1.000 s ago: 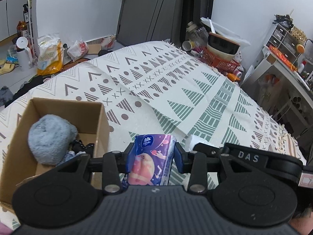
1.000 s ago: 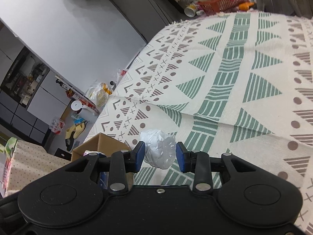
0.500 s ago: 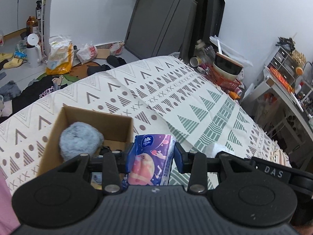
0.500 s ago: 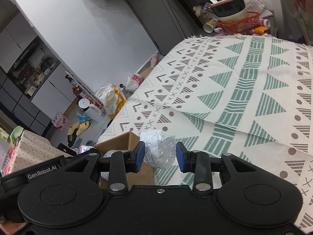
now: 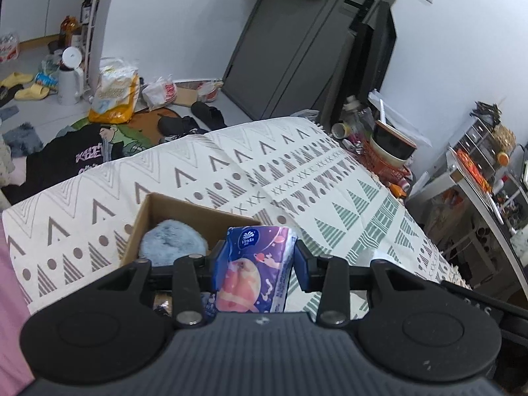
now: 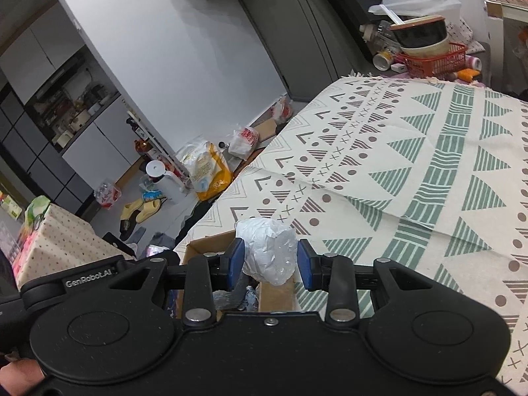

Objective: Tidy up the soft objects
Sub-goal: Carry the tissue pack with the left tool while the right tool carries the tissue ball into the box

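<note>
Cardboard box point(image 5: 184, 209) on patterned cloth surface point(image 5: 330, 178) holds grey fluffy ball point(image 5: 171, 242). Left claw point(image 5: 255, 260) clenched on tissue pack point(image 5: 254, 267); right claw point(image 6: 269, 260) clenched on crumpled white plastic bag point(image 6: 269, 250) over box.

Box point(image 5: 184, 211): we see it on the bed cloth point(image 5: 297, 178).
Fluffy ball point(image 5: 173, 242): in the box.
Basket point(image 6: 432, 61): behind the bed.
</note>
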`<state>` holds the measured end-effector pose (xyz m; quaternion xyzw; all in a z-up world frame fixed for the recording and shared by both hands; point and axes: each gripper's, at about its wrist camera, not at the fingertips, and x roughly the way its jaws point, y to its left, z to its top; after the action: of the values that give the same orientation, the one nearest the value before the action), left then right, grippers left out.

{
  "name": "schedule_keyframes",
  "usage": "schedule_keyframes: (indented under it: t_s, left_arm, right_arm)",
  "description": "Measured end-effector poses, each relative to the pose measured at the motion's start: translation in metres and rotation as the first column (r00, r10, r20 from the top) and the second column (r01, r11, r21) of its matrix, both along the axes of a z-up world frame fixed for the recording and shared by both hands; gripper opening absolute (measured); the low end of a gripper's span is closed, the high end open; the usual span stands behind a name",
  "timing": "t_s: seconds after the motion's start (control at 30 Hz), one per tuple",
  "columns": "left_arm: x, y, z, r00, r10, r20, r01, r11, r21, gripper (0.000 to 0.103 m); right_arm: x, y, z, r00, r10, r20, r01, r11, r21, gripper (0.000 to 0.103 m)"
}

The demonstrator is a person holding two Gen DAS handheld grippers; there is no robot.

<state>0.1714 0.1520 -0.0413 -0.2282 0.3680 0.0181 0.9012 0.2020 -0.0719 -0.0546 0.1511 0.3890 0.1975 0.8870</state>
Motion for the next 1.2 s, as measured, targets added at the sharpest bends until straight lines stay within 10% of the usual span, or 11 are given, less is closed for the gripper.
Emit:
schedule_keyframes:
  t_s: [0.6, 1.2]
  left_arm:
    - [0.017, 0.041, -0.056, 0.987, 0.016, -0.159, -0.033, 0.994, -0.102, 0.042]
    - [0.023, 0.061, -0.059, 0.985, 0.076, -0.152, -0.091, 0.991, -0.100, 0.053]
  right_arm:
    - [0.011, 0.050, -0.017, 0.996, 0.084, -0.019, -0.084, 0.996, -0.028, 0.035]
    - [0.038, 0.071, -0.027, 0.995, 0.093, -0.019, -0.093, 0.996, 0.009, 0.039]
